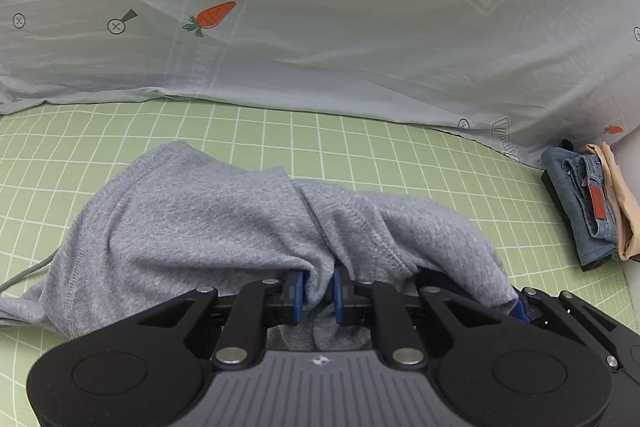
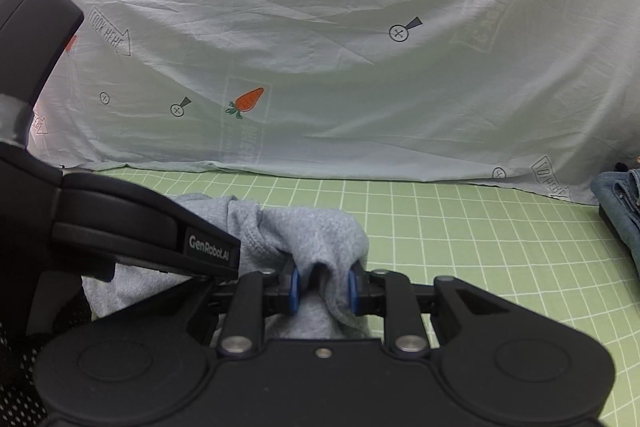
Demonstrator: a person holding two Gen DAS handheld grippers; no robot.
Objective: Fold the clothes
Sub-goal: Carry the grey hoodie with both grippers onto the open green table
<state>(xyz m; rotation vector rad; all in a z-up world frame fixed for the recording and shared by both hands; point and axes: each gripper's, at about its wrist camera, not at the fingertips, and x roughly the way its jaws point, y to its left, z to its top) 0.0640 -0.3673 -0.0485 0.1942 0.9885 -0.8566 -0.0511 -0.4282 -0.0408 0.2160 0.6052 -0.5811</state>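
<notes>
A grey knit garment (image 1: pixel 192 227) lies bunched on the green grid-patterned sheet (image 1: pixel 360 147). My left gripper (image 1: pixel 319 291) is shut on a fold of its cloth, which rises between the blue pads (image 1: pixel 298 291). In the right wrist view the same grey garment (image 2: pixel 312 239) is pinched in my right gripper (image 2: pixel 323 291), also shut on a fold. The left gripper's black body (image 2: pixel 144 235) crosses the left of that view, close beside the right one. The right gripper's edge (image 1: pixel 560 311) shows at the lower right of the left wrist view.
A pale sheet with carrot prints (image 1: pixel 320 7) hangs as a backdrop behind the bed. Folded blue jeans (image 1: pixel 580 211) and a beige garment (image 1: pixel 624 211) are stacked at the right edge. A thin grey cord (image 1: pixel 28 273) trails at the left.
</notes>
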